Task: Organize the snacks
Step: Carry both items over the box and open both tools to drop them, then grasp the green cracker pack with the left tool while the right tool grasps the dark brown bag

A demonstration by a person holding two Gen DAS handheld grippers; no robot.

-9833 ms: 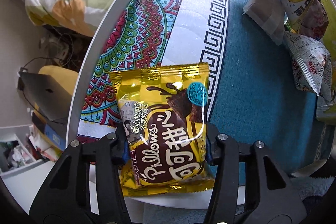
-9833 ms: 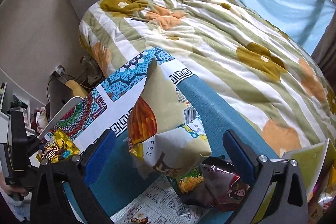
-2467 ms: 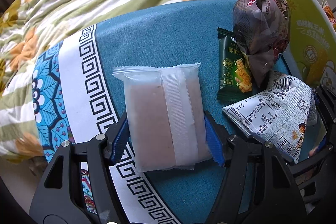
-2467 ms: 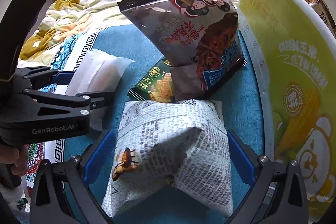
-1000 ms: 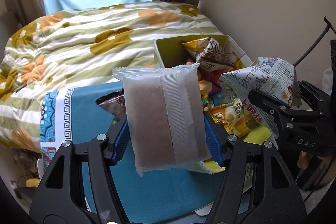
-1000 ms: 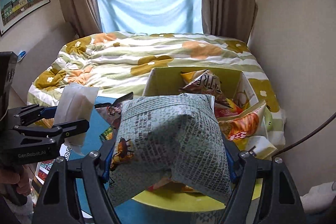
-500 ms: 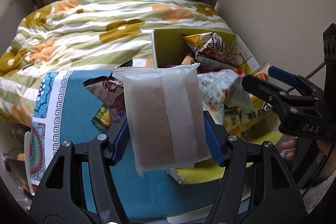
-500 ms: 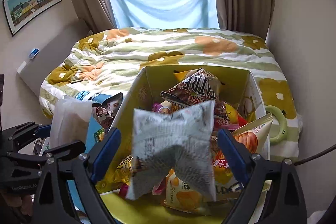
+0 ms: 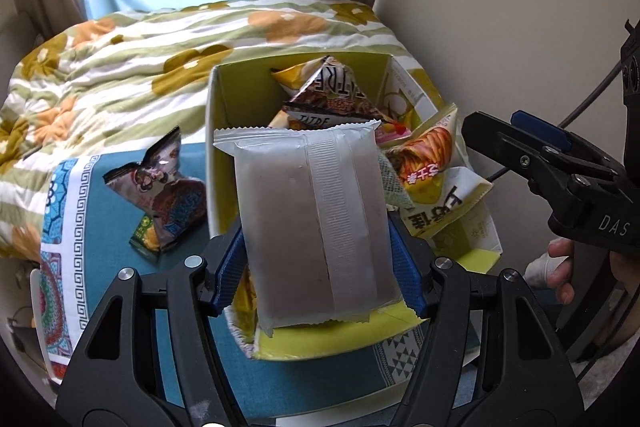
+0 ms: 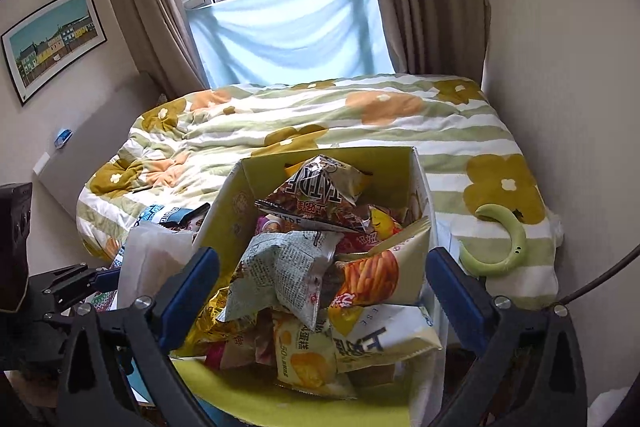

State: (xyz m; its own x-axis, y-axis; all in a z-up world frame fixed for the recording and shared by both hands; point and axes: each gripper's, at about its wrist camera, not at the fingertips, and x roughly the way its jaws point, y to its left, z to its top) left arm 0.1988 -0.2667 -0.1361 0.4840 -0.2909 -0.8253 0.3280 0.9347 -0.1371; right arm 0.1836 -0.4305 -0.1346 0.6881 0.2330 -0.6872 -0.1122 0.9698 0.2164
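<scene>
Bed (image 10: pixel 320 123): upper half of the frame.
Box (image 10: pixel 240 203): centre, heaped with snack bags.
Newsprint bag (image 10: pixel 284 267): atop the heap.
Right gripper (image 10: pixel 322 291): jaws wide apart, empty.
Left gripper (image 9: pixel 320 263): jaws clamp a pale packet (image 9: pixel 316 223) before the box.

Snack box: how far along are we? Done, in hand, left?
Mostly done: the yellow box is piled with snacks, the newsprint-pattern bag on top, and the right gripper is open above it. In hand: the left gripper grips the pale frosted packet over the box. Left: a dark bag and a small green packet on the blue cloth.
</scene>
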